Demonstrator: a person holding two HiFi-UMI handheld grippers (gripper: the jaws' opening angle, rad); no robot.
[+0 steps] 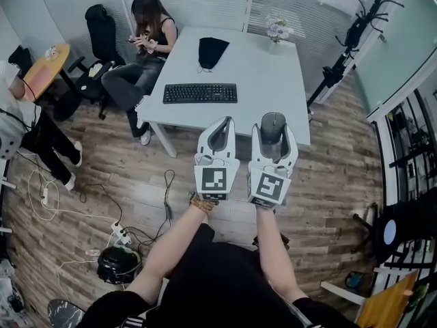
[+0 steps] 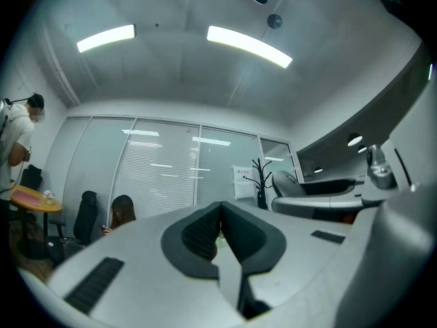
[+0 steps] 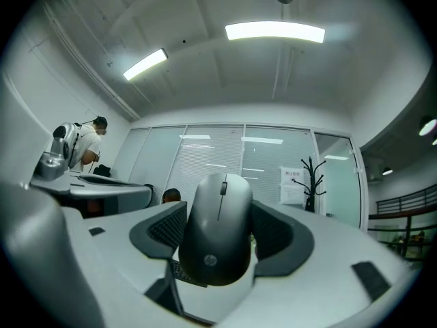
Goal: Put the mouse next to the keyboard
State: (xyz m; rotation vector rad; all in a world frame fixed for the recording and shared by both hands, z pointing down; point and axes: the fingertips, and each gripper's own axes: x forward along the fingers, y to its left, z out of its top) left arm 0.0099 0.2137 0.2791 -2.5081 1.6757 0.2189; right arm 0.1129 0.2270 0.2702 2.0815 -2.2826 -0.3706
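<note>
Right hand-held gripper (image 1: 274,134) clamps mouse (image 1: 273,123) between jaws.

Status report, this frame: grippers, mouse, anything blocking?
Right gripper shut on mouse, held in air. Left gripper shut, empty. Table right of keyboard bare.

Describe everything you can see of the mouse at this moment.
The mouse is dark grey and matte, plastic by its look, with a scroll wheel in a centre groove and a small round logo near its rear. No cable shows. It is clamped by its sides between the ribbed dark pads of the right gripper, wheel end pointing away from the person. In the head view it appears over the near edge of the white table, right of the keyboard and apart from it.
</note>
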